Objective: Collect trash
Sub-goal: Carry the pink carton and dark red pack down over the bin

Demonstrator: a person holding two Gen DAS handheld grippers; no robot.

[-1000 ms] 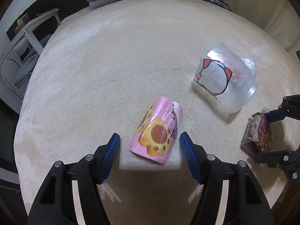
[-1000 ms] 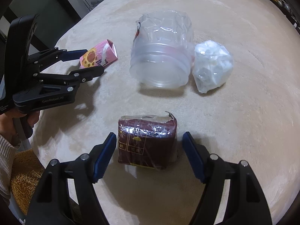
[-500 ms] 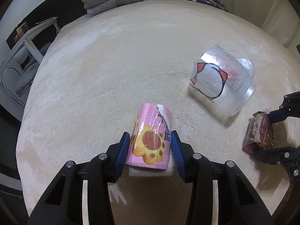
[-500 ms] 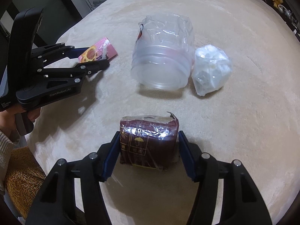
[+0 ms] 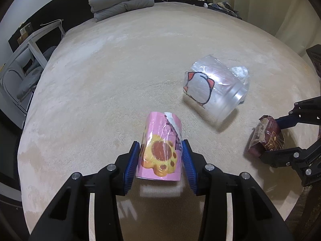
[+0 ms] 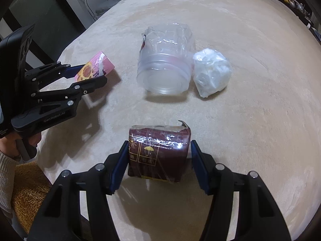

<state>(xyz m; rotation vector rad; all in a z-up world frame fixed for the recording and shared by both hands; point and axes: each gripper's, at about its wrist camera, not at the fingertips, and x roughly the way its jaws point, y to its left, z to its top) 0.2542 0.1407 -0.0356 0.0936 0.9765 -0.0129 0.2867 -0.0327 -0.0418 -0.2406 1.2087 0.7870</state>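
My left gripper (image 5: 161, 156) is shut on a pink snack wrapper (image 5: 161, 146) with a yellow paw print and holds it just above the beige carpet; it also shows in the right wrist view (image 6: 94, 70). My right gripper (image 6: 158, 156) is shut on a dark red snack packet (image 6: 158, 154), also lifted slightly; the packet shows in the left wrist view (image 5: 266, 138). A clear plastic jar (image 6: 164, 66) with a cat picture lies on its side between them. A crumpled white plastic bag (image 6: 212, 74) lies right beside the jar.
Beige carpet (image 5: 120, 70) covers the floor. Folded grey bedding (image 5: 120, 2) lies at the far edge. A white chair frame (image 5: 26, 60) stands far left. A brown fuzzy item (image 6: 28, 184) is near my left hand.
Both grippers have closed from open onto their items: left on the pink wrapper, right on the dark red packet. Both items have since risen slightly off the carpet.
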